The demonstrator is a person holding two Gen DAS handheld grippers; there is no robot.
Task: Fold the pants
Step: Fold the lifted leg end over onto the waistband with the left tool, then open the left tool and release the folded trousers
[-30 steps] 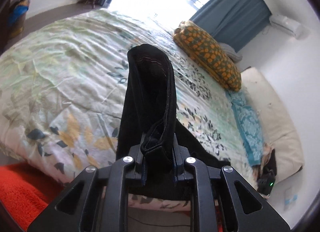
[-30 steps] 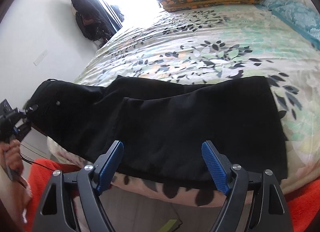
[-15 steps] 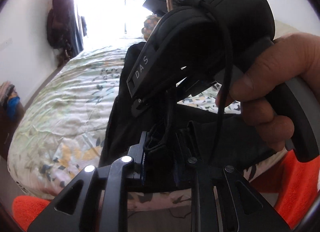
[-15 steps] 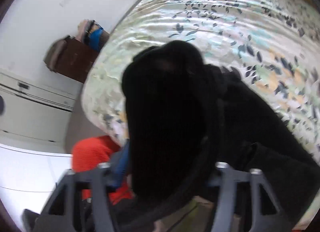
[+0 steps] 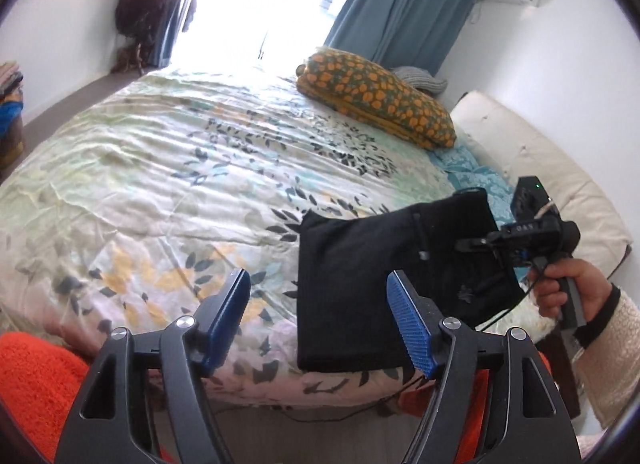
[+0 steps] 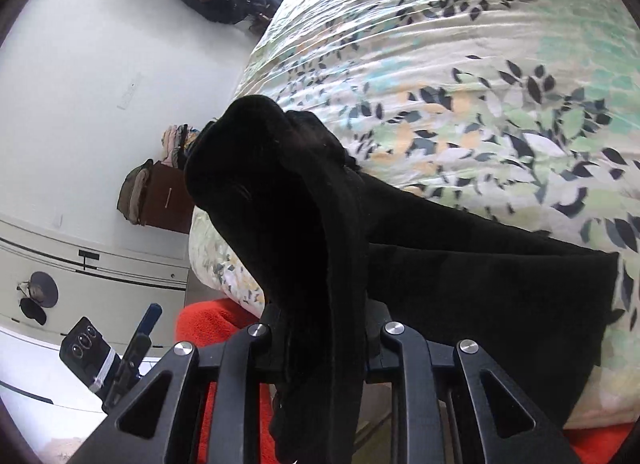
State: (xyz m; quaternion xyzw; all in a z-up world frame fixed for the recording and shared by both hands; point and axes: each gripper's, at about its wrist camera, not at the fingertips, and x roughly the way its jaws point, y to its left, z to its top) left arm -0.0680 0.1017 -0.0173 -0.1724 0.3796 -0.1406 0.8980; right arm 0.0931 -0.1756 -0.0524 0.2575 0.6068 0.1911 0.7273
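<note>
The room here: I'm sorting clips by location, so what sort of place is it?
Most likely a home bedroom. The black pants lie on a bed with a leaf-print cover, an orange-spotted pillow sits at its head, and blue curtains hang by a bright window.

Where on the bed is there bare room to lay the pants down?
Bare floral bedspread spreads left of the black pants, up to the orange pillow. Crowded on the right: the right gripper pinches the pants there; the left gripper hangs open.
</note>
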